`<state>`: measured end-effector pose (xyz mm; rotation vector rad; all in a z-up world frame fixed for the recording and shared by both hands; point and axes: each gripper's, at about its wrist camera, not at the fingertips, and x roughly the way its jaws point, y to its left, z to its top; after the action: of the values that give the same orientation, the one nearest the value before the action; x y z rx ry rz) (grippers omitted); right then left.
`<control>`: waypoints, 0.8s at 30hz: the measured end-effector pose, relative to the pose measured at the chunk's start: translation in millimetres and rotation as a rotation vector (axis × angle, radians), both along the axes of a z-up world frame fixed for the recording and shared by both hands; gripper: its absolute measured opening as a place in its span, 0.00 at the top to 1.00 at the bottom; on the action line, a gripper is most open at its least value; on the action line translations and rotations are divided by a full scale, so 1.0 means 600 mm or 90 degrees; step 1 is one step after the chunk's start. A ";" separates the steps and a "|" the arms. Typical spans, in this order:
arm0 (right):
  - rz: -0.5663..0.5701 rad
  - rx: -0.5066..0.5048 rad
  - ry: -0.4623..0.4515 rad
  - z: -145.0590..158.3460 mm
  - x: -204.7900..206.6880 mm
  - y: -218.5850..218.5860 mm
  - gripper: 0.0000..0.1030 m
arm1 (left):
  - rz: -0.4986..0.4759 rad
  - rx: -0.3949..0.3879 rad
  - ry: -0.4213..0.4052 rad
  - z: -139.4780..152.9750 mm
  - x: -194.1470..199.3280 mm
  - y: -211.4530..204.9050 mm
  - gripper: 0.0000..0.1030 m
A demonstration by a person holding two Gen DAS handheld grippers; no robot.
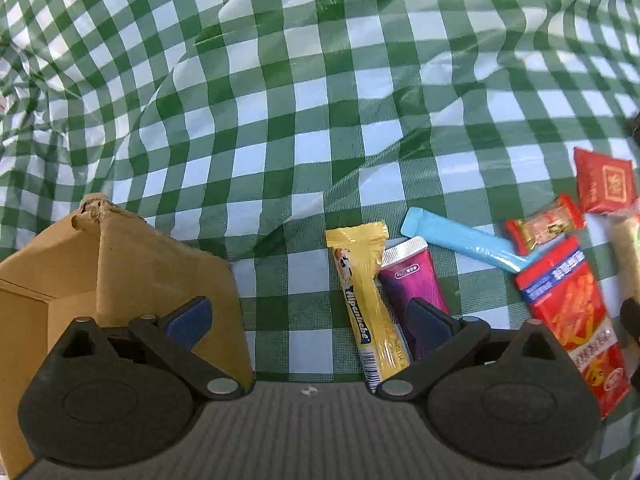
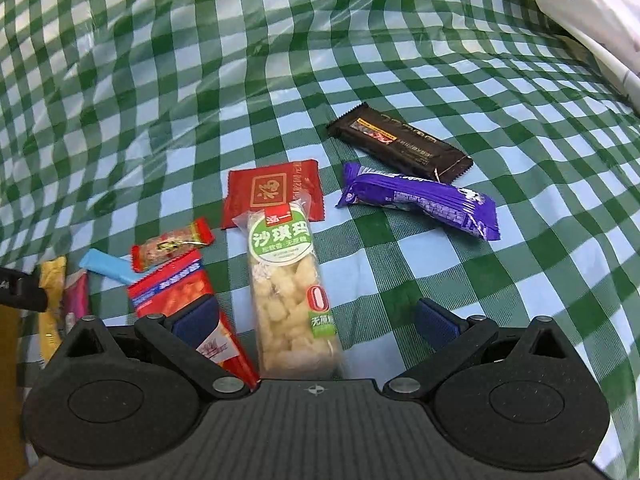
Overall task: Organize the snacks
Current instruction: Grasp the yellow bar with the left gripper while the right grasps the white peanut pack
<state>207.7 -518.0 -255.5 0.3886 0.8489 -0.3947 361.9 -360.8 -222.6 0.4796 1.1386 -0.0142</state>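
The right claw [image 2: 316,320] stands spread wide and empty over the clear-windowed pale puffed-rice bar packet [image 2: 290,288], probably lined up to take it. The left claw [image 1: 308,318], equally wide and empty, hovers between the brown cardboard box [image 1: 120,280], the likely destination, and the yellow stick wrapper [image 1: 366,296]. Other snacks lie loose on the green-and-white checked cloth [image 2: 200,80], unsorted.

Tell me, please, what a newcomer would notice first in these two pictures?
First the green checked cloth that fills both views. Next the snacks scattered on it: a clear rice-puff pack lies between the open right gripper fingers, with a purple bar and a dark bar farther out. In the left view, a cardboard box stands beside the open left gripper.
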 end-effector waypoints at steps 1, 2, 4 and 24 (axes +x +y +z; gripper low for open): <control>0.000 -0.002 0.002 -0.003 0.001 0.000 0.00 | 0.003 -0.008 0.005 -0.001 0.000 -0.004 0.00; -0.001 -0.001 0.004 -0.004 0.001 -0.001 0.00 | 0.010 -0.034 0.024 -0.005 0.001 -0.008 0.01; -0.007 0.005 0.000 -0.007 -0.001 -0.002 0.00 | 0.053 -0.086 0.076 -0.015 0.013 -0.004 0.01; 0.060 -0.093 -0.007 -0.009 0.002 0.036 0.63 | 0.125 -0.218 0.137 -0.037 0.054 0.107 0.87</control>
<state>209.1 -496.6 -261.1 0.2140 0.8183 -0.3637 394.2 -296.3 -245.0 0.0609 1.3585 -0.0912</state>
